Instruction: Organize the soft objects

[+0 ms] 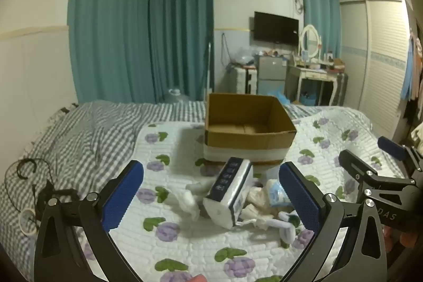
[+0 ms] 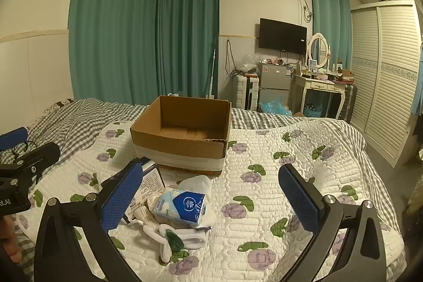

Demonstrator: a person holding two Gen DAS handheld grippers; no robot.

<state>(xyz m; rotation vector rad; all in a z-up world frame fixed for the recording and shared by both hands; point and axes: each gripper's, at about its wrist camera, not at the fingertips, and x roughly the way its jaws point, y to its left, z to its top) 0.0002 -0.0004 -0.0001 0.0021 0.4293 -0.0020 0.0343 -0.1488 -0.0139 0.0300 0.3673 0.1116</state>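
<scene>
A pile of soft things lies on the flowered quilt (image 1: 185,242) in front of an open cardboard box (image 1: 248,134). In the left wrist view my left gripper (image 1: 211,194) is open and empty, with a white tissue pack with a dark blue top (image 1: 228,193) between its fingers, white socks (image 1: 189,200) beside it. In the right wrist view my right gripper (image 2: 211,198) is open and empty over the pile: a small blue tissue packet (image 2: 182,206), white socks (image 2: 182,234) and the box (image 2: 182,134) behind. The right gripper also shows in the left wrist view (image 1: 370,163).
A grey checked blanket (image 1: 79,134) covers the bed's left part, with black cables (image 1: 26,171) on it. A white wardrobe (image 2: 383,75) stands at right. A dressing table (image 2: 320,86), small fridge (image 2: 275,81) and teal curtains (image 2: 142,31) lie beyond the bed.
</scene>
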